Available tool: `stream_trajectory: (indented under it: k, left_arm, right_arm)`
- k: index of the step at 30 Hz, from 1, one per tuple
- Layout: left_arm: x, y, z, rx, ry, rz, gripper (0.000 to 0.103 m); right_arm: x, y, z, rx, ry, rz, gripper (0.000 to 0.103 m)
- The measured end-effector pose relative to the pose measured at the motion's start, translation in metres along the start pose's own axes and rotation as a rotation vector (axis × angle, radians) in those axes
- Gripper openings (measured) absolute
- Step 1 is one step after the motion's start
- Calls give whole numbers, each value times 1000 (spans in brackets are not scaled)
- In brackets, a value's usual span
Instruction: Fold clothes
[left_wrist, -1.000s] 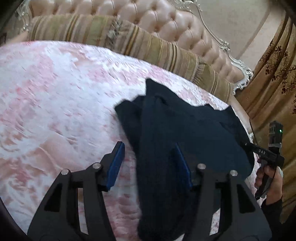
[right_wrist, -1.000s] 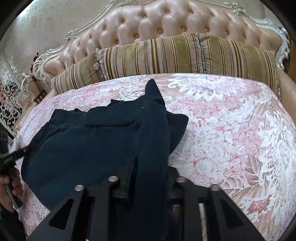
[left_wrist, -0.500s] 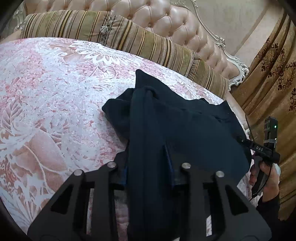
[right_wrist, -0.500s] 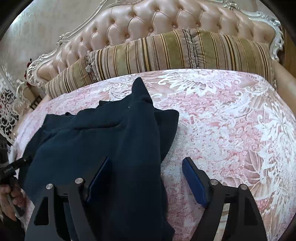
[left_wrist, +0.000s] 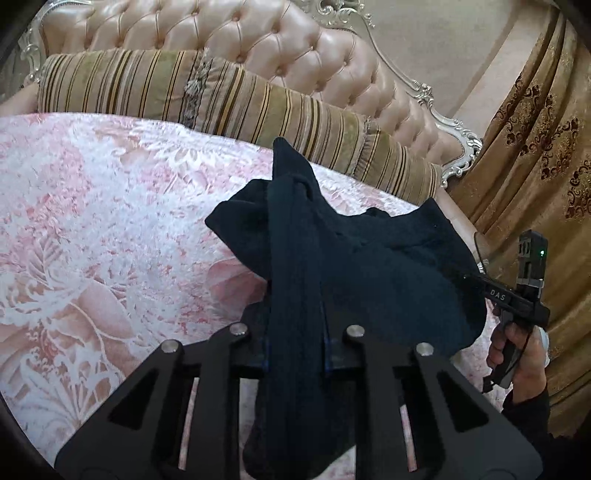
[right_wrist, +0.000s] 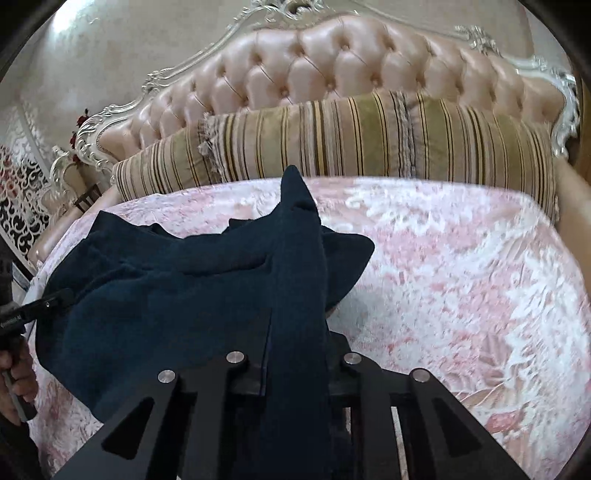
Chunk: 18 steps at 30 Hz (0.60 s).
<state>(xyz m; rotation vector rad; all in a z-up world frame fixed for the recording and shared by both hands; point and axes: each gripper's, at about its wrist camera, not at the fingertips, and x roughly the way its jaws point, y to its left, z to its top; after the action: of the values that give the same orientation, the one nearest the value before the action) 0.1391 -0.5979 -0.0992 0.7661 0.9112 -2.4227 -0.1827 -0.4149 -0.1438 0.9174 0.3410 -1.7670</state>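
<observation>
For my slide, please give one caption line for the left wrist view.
Left hand-held gripper closing on a dark garment over a pink bedspread.

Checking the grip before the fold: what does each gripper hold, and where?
Both jaws are closing on the dark garment: the left gripper and the right gripper each pinch a bunched strip of cloth at its near edge.

- The garment is dark navy, almost black in the left wrist view, of soft knit-like cloth.
- It lies crumpled on the pink, white-patterned bedspread, toward one side of the bed.
- One narrow strip rises toward the left camera; another runs up toward the right camera.
- A pointed end sticks up near the striped bolster.
</observation>
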Motion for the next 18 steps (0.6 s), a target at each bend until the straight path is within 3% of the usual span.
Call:
stream_trajectory:
  k: [9, 13, 18]
  left_arm:
    - [-69, -38, 2, -19, -77, 53, 21]
    - [-104, -42, -26, -67, -104, 93, 21]
    - [-124, -23, -84, -165, -73, 150, 21]
  right_arm:
    - [-53, 25, 18, -60, -64, 20, 18]
    - [-71, 45, 10, -96, -63, 45, 18]
    - [-53, 71, -26, -139, 19, 82, 18]
